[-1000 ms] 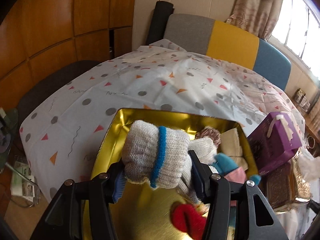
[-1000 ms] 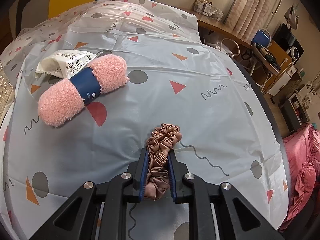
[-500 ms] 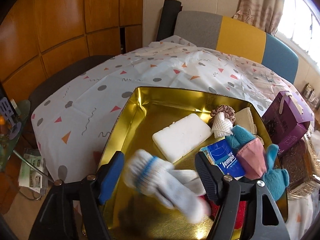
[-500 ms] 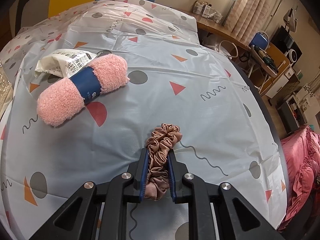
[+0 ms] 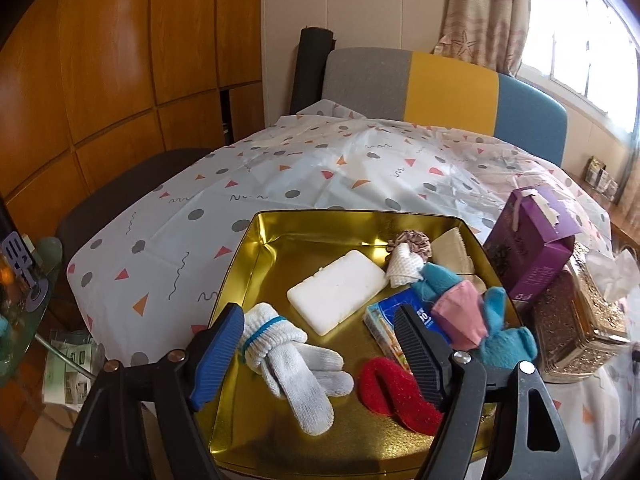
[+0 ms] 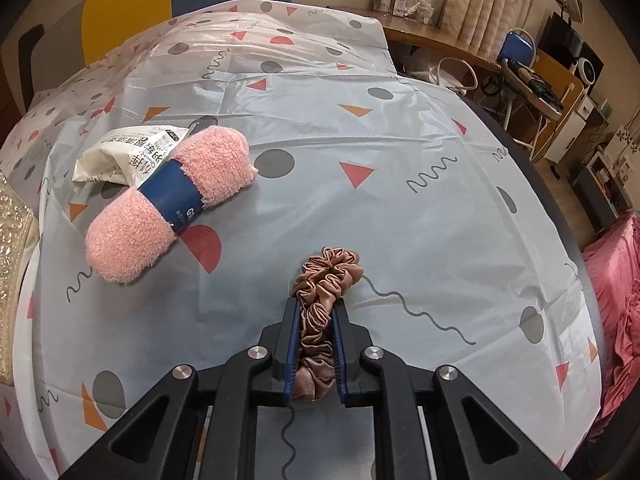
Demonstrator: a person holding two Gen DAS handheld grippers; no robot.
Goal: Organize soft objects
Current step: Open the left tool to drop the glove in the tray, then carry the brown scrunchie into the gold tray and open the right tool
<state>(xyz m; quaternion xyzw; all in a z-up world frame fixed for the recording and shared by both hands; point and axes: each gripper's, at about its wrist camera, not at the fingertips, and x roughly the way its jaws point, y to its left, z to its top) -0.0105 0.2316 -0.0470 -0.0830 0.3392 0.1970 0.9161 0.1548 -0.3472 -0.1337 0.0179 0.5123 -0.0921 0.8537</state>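
Left tool spread and empty above the tray; glove lies between its fingers. Right tool clenched on the scrunchie at bench level. Risk: slippery fabric may slide out during lift.

Daylight from window at far right, overexposed. Gold tray shows glare on its walls. Both views sharp; strong fisheye bending, dark vignette at corners.
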